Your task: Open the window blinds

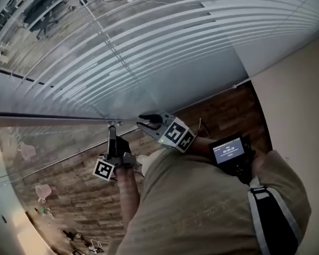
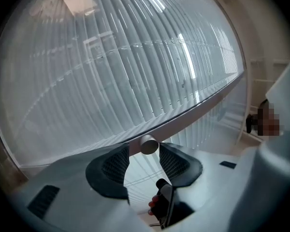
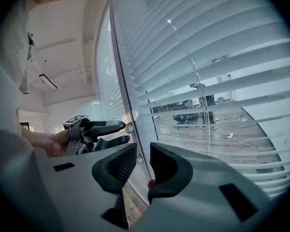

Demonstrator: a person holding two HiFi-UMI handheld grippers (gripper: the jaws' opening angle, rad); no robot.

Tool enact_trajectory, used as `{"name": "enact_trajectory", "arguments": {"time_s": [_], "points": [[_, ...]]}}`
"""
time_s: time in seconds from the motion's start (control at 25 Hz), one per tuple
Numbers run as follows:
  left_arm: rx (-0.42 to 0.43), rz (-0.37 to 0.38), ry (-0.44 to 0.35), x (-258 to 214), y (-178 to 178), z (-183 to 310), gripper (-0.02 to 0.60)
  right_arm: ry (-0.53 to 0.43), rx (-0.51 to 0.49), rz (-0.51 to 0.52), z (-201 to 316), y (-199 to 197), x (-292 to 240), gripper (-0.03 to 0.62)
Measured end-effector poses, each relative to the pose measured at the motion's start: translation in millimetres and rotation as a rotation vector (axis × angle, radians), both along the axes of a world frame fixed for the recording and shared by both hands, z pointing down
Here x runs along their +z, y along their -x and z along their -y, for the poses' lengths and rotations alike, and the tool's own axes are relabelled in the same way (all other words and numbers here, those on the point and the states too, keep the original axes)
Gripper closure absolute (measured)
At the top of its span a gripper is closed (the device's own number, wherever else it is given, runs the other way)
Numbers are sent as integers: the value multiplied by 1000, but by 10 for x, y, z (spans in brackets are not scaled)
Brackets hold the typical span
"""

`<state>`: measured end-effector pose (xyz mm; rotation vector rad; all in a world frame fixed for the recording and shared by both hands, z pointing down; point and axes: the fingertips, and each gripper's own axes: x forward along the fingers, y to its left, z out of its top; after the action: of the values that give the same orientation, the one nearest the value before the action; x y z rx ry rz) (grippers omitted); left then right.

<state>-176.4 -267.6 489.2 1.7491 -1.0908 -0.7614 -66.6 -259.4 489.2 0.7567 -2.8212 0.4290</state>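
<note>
White slatted blinds (image 1: 149,47) hang in front of a glass wall, their slats tilted so the room behind shows through. Their bottom rail (image 2: 198,108) crosses the left gripper view and runs upright (image 3: 122,81) in the right gripper view. My left gripper (image 1: 112,127) points at this rail, jaws open. A round white knob (image 2: 149,144) sits just at the jaw tips (image 2: 144,153), not squeezed; the right gripper view shows the same knob (image 3: 129,127) beside that gripper (image 3: 121,132). My right gripper (image 1: 141,122) hovers close by with a narrow gap (image 3: 142,151) and nothing between the pads.
A plain wall (image 1: 297,89) meets the blinds on the right. Wood-pattern floor (image 1: 69,195) lies below. A dark device with a lit screen (image 1: 228,150) sits at the person's chest. Through the slats I see an office with desks and chairs (image 3: 193,112).
</note>
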Motion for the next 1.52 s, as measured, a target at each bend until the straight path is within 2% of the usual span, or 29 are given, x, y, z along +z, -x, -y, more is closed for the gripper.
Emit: {"name": "enact_trajectory", "arguments": {"time_s": [0.28, 0.48, 0.88, 1.08, 1.32, 1.44, 1.52], "points": [[-5, -33, 10, 108, -128, 39, 394, -8, 37, 13, 64, -128, 75, 500], [4, -20, 11, 103, -137, -4, 394, 26, 31, 5, -58, -131, 148, 500], [-20, -35, -3, 93, -118, -148, 391, 13, 0, 6, -111, -64, 133, 500], [-8, 90, 14, 170, -154, -329, 390, -1, -20, -8, -116, -31, 95, 500], [-29, 249, 173, 800, -21, -480, 390, -14, -38, -21, -129, -7, 111, 500], [-25, 481, 177, 1002, 82, -471, 390, -19, -48, -25, -154, 7, 121, 500], [-15, 574, 172, 1070, 95, -443, 390, -21, -51, -25, -166, 5, 124, 500]]}}
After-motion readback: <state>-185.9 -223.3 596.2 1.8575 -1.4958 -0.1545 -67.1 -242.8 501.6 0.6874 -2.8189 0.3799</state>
